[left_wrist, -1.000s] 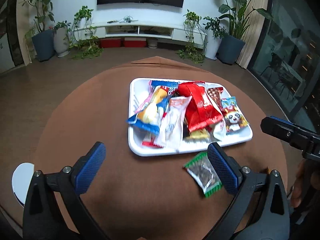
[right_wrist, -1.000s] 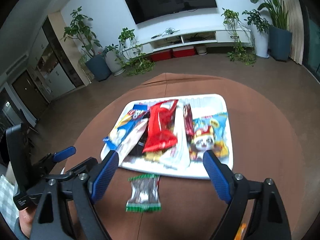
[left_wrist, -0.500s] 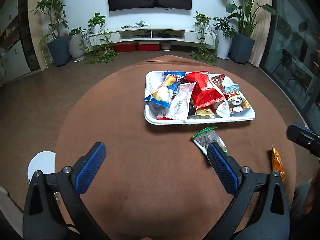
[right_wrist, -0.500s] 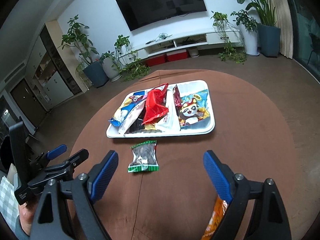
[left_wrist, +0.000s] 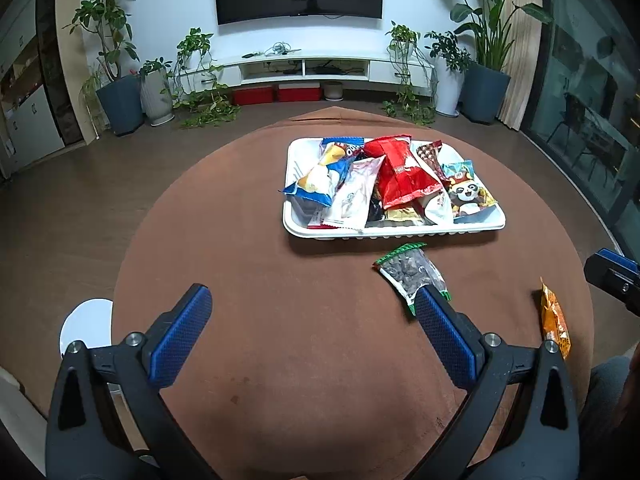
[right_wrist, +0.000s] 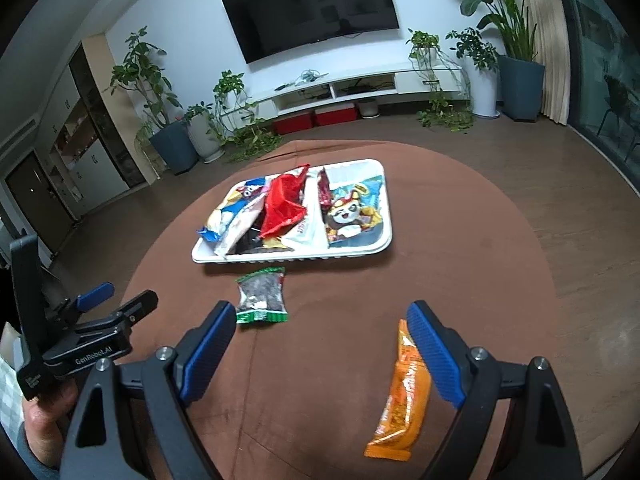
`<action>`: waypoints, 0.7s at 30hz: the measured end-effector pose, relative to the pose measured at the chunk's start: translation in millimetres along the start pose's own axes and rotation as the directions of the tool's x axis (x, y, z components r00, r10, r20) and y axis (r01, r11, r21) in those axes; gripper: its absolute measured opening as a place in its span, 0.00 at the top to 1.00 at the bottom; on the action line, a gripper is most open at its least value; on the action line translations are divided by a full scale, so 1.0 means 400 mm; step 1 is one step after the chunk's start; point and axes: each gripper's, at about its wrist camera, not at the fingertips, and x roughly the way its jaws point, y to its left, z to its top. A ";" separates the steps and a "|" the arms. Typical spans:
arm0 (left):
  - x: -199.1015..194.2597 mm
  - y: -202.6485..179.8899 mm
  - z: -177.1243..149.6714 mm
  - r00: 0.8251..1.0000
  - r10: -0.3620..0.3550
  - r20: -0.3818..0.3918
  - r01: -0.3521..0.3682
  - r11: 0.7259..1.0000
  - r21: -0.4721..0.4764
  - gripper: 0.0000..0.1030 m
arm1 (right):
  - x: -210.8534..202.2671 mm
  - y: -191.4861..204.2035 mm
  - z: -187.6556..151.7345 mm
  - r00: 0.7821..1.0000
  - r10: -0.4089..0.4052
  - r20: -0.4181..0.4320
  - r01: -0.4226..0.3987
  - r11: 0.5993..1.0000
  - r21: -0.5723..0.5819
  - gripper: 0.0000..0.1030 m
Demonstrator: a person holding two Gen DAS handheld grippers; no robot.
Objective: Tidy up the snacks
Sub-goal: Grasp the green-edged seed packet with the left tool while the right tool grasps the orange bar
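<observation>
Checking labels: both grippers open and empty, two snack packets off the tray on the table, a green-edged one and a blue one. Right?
One slip: the second loose packet is orange, not blue, as the right wrist view shows. The rest holds: the green-edged packet also lies off the tray, and the left gripper and right gripper are open and empty.

Both wrist views look obliquely down from near edge; share tray (left_wrist: 394, 233) (right_wrist: 291, 257).

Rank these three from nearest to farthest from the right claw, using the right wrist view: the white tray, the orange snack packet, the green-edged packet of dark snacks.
1. Orange snack packet: beside the right claw's right finger.
2. Green-edged packet: just ahead of its left finger, on the brown table.
3. White tray: farthest, beyond the green-edged packet.
</observation>
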 end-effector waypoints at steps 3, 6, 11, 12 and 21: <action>0.008 -0.012 -0.001 1.000 0.007 -0.008 -0.007 1.000 0.013 0.00 | 0.001 -0.012 -0.009 1.000 -0.022 -0.012 0.022 1.000 0.004 0.13; 0.017 -0.023 -0.004 1.000 0.015 -0.014 -0.014 1.000 0.026 0.00 | 0.006 -0.022 -0.020 0.998 -0.058 -0.027 0.058 0.998 0.003 0.13; 0.044 -0.037 -0.005 0.999 0.037 -0.037 -0.036 0.999 0.034 0.00 | 0.017 -0.053 -0.039 0.995 -0.078 -0.069 0.081 0.996 0.041 0.13; 0.055 -0.043 -0.005 0.997 0.049 -0.052 -0.047 0.998 0.038 0.00 | 0.018 -0.062 -0.043 0.994 -0.081 -0.073 0.085 0.995 0.053 0.13; 0.215 -0.118 0.001 0.974 0.109 -0.200 -0.089 0.991 0.104 0.00 | 0.034 -0.100 -0.082 0.990 -0.067 -0.122 0.082 0.989 0.121 0.13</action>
